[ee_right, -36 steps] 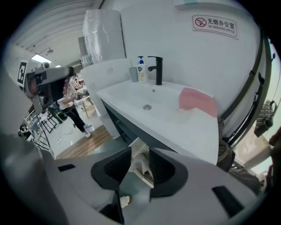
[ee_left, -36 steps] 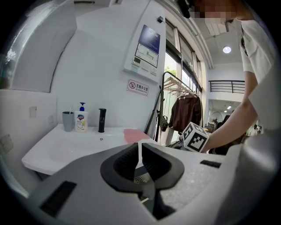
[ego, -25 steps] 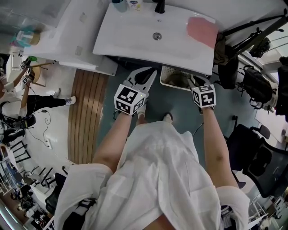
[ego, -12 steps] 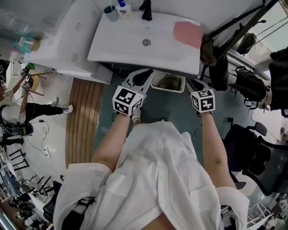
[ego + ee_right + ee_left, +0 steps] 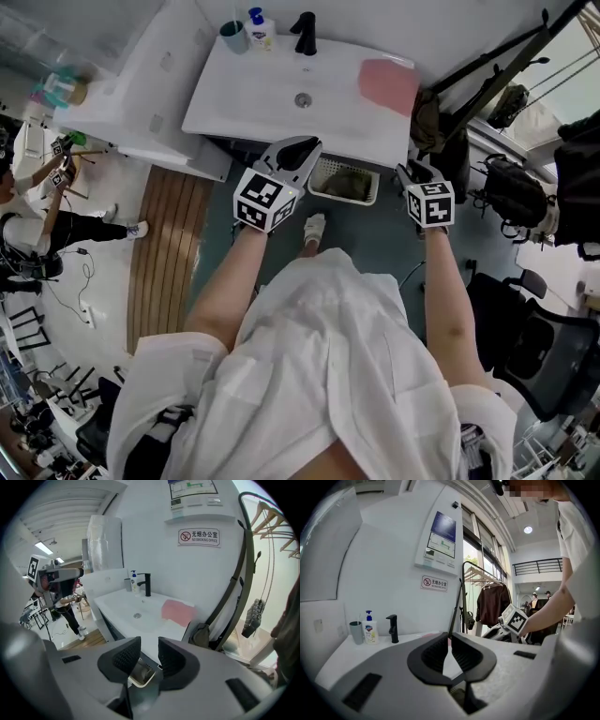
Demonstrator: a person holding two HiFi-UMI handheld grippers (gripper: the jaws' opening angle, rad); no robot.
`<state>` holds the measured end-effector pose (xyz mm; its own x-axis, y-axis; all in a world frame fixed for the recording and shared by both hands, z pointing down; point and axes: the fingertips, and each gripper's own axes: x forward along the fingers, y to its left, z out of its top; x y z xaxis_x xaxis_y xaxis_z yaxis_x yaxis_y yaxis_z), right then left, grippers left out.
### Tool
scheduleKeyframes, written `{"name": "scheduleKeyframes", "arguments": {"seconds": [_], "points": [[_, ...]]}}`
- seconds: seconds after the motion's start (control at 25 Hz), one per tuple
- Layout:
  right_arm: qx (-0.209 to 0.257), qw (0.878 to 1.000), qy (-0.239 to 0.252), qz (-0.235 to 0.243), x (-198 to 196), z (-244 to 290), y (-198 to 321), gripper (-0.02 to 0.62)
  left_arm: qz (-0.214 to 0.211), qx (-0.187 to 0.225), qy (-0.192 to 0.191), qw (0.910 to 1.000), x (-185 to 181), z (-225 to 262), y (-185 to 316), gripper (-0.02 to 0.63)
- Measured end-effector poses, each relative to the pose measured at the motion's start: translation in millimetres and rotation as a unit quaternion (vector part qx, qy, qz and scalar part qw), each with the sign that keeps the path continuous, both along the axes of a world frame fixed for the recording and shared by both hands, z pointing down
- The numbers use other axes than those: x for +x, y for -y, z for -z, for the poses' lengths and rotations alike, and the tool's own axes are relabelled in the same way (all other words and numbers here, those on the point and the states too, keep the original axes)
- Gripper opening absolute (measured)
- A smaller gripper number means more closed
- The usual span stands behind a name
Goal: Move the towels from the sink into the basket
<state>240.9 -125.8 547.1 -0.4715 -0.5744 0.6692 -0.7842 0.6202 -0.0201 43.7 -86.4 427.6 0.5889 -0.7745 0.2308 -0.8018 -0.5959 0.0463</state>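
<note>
1. A flat pink towel [image 5: 389, 84] lies in the upper right of the head view, on the right side of the white rectangular sink [image 5: 253, 103] and close to its right rim. It is well apart from both tools.
2. A white slatted plastic basket [image 5: 324, 174] sits on the floor at the frame's centre, partly tucked under the sink's front edge. A crumpled olive-brown cloth [image 5: 351, 184] lies inside it.
3. The left tongs [image 5: 307, 143] hang in front of the sink's front edge, just left of the basket. In the left gripper view their tips are pressed together with nothing pinched (only a narrow wedge of light shows below the tips).
4. The right tongs [image 5: 405, 172] hang just right of the basket, below the sink's right corner. In the right gripper view the right tongs [image 5: 149, 644] stand spread and empty. The basket [image 5: 140, 679] shows through the gap, and the pink towel [image 5: 178, 611] lies beyond, above the centre of the frame.
5. A black tap [image 5: 305, 33], a white soap bottle with a blue pump [image 5: 258, 28] and a grey-green cup [image 5: 232, 36] stand along the sink's back edge, at the top of the head view.
</note>
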Motion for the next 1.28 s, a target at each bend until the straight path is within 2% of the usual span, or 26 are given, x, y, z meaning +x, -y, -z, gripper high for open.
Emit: {"name": "scheduleKeyframes", "arguments": {"seconds": [0.32,0.64,0.96,1.28], "points": [[-0.003,1.0,-0.022,-0.006,-12,-6,67,0.129,-0.001,-0.009,-0.011,0.9999,-24,-9,68,0.031],[-0.021,0.998,-0.054,-0.016,-24,-35,136,0.13,-0.016,-0.024,-0.015,0.9995,-40,-27,126,0.031],[-0.045,0.995,-0.085,-0.032,-17,-68,181,0.133,-0.029,-0.049,-0.01,0.9983,-47,-51,151,0.031],[-0.064,0.993,-0.098,-0.03,-15,-89,207,0.144,-0.023,-0.061,-0.006,0.9978,-56,-63,158,0.031]]}}
